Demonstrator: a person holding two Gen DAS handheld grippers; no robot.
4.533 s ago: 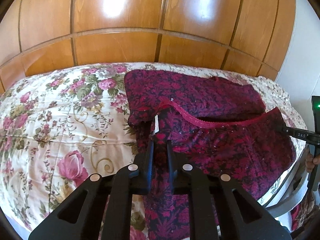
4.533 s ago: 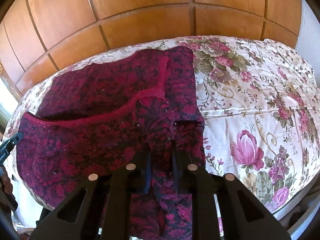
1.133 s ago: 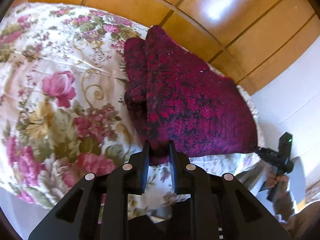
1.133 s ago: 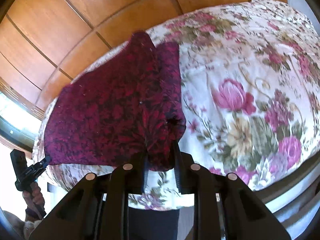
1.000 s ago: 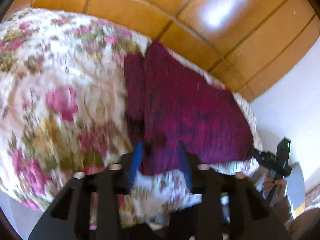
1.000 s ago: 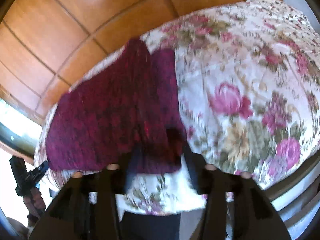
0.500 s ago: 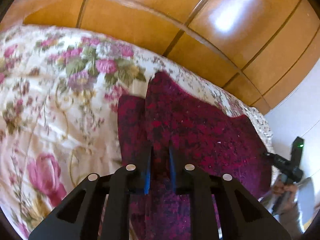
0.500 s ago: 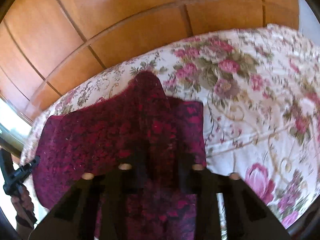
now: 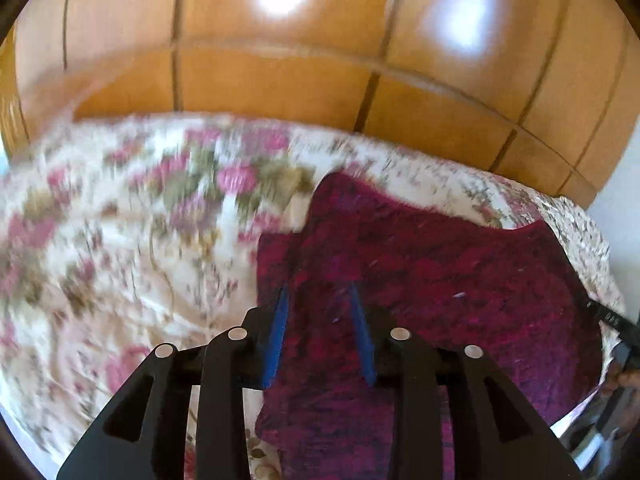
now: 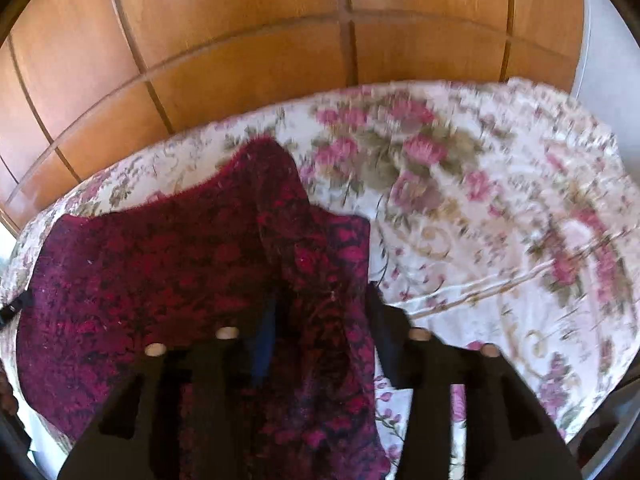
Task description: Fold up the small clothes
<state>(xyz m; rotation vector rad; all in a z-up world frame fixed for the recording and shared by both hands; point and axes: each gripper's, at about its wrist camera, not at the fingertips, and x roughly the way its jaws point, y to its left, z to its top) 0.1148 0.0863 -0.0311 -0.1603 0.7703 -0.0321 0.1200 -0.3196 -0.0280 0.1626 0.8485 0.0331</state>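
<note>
A dark red and black patterned garment [image 9: 440, 272] lies folded on the floral bedspread [image 9: 120, 220], its near part running under both grippers. My left gripper [image 9: 320, 312] hovers over the garment's left side. Its blue pads stand apart and the jaws are opening, with cloth lying loose between them. In the right wrist view the same garment [image 10: 160, 264] fills the left half. My right gripper [image 10: 322, 320] is over its right edge, jaws opening, with a raised fold of cloth between the fingers but not pinched. The picture is blurred by motion.
A glossy wood-panelled wall [image 9: 280, 80] rises behind the bed. The flowered bedspread [image 10: 480, 200] stretches away to the right of the garment. The right gripper's tip [image 9: 612, 318] shows at the left view's right edge. The bed's near edge lies just below the grippers.
Half a second ago both grippers were pinched shut on the garment's near edge. Now both pairs of jaws have spread apart and the cloth lies loose on the bed.
</note>
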